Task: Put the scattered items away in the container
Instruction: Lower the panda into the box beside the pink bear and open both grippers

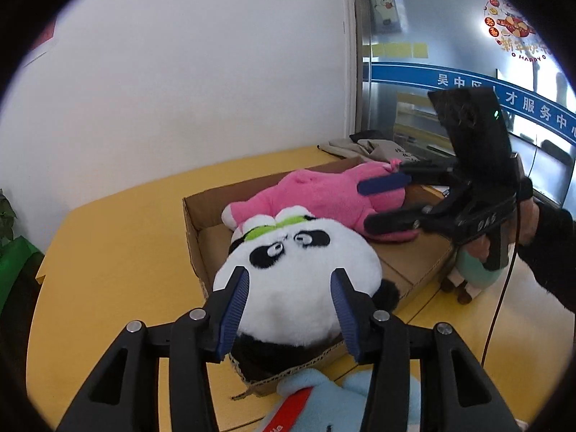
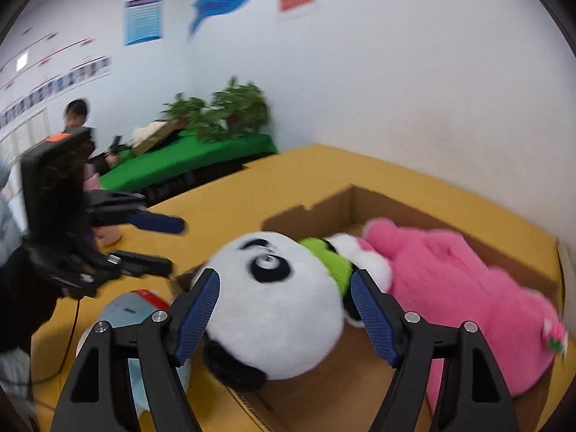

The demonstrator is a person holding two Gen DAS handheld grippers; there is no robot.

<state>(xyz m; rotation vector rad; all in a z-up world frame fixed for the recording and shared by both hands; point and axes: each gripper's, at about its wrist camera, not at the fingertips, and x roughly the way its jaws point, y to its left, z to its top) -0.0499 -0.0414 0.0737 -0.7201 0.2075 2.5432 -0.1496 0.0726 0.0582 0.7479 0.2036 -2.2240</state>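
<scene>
Fluffy round panda [image 1: 298, 277] fills corrugated box [image 1: 201, 252]; left gripper [image 1: 289, 309] and right gripper [image 2: 286, 315] spread.

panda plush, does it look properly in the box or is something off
Not fully in. The panda plush lies face up with its dark lower end hanging over the cardboard box front rim, while the pink plush lies fully inside. That rim looks frayed. A light blue plush sits outside.

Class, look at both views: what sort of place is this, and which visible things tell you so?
Probably an office or public service centre: a blue banner with Chinese lettering on glass, posted notices on the wall, and potted plants on a green-covered table.
</scene>
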